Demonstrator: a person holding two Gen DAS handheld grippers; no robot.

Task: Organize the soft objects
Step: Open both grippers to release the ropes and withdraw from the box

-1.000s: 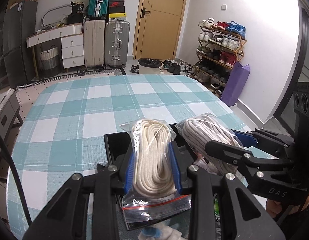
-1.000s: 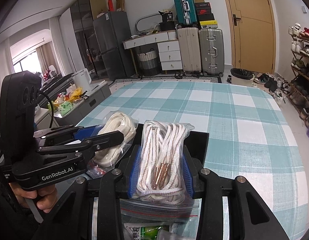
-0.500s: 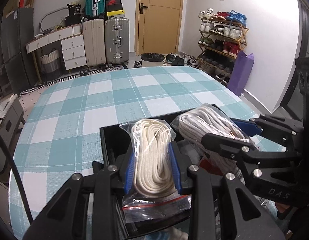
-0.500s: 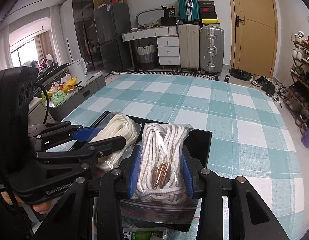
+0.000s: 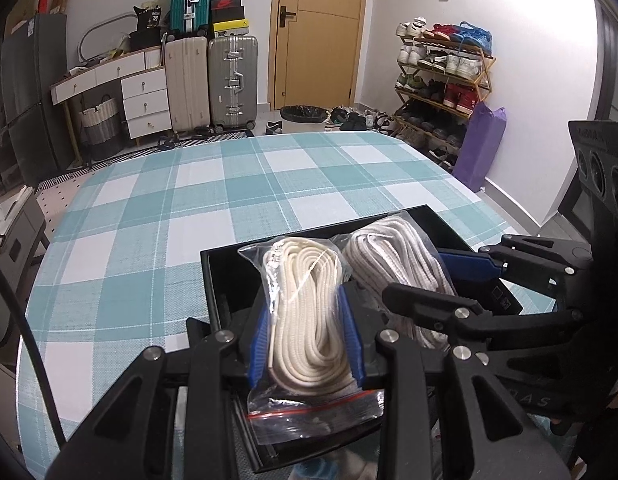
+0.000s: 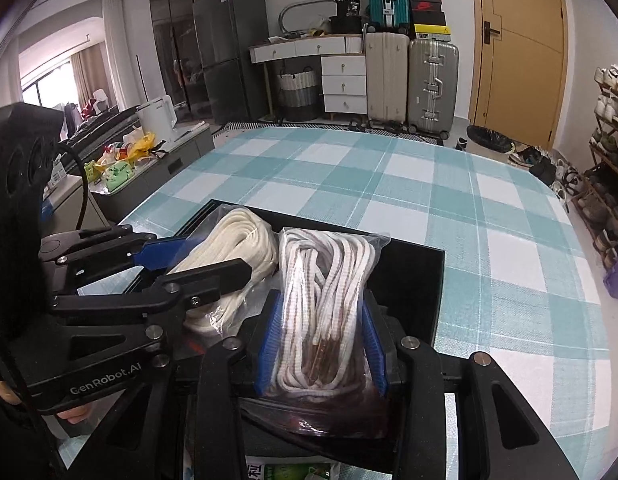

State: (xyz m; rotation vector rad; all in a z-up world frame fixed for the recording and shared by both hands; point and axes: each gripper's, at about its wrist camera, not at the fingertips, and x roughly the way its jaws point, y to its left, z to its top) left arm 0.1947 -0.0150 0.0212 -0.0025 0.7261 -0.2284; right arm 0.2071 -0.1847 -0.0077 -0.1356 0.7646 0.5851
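- Bag of cream rope (image 5: 305,320): a clear zip bag holding a coil of plain cream cord. Our left gripper (image 5: 307,340) pinches it across the middle, its blue pads pressed into both sides. It hangs over the black tray (image 5: 229,280) on the checked bench (image 5: 157,220).
- Bag of speckled laces (image 6: 325,316): a second clear zip bag, with white cord flecked brown and coppery tips showing near the bottom. Our right gripper (image 6: 321,344) squeezes this one at mid-height, also above the black tray.
- The two bags sit side by side, close together; we cannot tell whether they touch.
- Handling, as we judge it: both bundles look light and soft. The cord gives under the pads, so the grip sinks in rather than meeting a firm edge.
- The plastic film looks smooth and could slide. Holding across the thick middle of the coil, as now, seems safer than pinching the loose, empty film by the red zip strip (image 5: 313,410).
- Nothing here looks fragile; a firm squeeze should do no harm.
- A green printed packet (image 6: 293,472) lies below the right gripper, mostly hidden.
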